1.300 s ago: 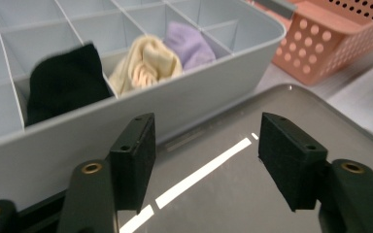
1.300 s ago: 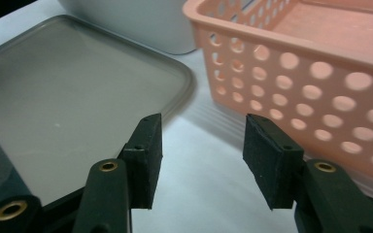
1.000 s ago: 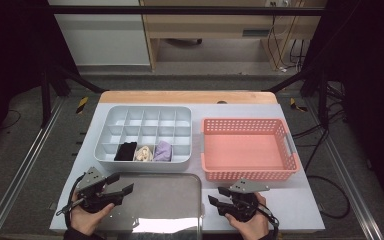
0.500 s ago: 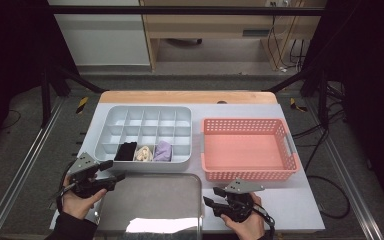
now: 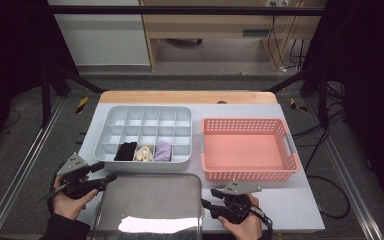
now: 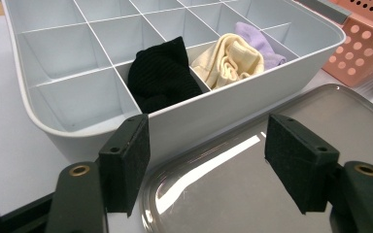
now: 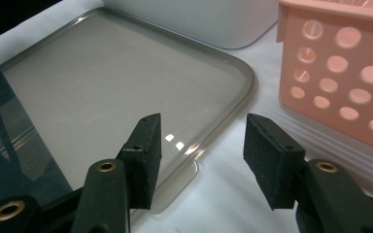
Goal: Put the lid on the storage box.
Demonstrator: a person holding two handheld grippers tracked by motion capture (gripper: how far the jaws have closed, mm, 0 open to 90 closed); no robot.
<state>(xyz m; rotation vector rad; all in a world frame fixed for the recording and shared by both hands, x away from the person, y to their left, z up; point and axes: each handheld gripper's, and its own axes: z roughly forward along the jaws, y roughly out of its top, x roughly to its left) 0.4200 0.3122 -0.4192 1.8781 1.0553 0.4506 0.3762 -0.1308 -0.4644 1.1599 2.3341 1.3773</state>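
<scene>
- I am holding my left tongs [image 5: 104, 176] at about 8 o'clock on the worktop [image 5: 300, 205], their jaws standing wide apart with nothing between them.
- In the left gripper view those left tongs [image 6: 206, 145] are pointing over the near left corner of the shiny metal tray [image 6: 281, 194], just beside the front wall of the grey divided organizer [image 6: 233, 104].
- I am holding my right tongs [image 5: 206, 204] at about 5 o'clock, jaws also apart and empty.
- In the right gripper view the right tongs [image 7: 201, 145] are hovering over the tray's [image 7: 102, 87] rounded right corner, one jaw above its rim and the other above bare worktop beside the pink basket [image 7: 340, 73].
- The tray [image 5: 150, 205] is lying flat at 6 o'clock, between my two hands.
- The organizer [image 5: 145, 112] is sitting at 11 o'clock, its front row holding a black sock [image 6: 162, 75], a cream sock [image 6: 230, 60] and a lilac sock [image 6: 260, 41] side by side.
- The basket [image 5: 250, 150] is sitting at 2 o'clock, just beside the organizer.
</scene>
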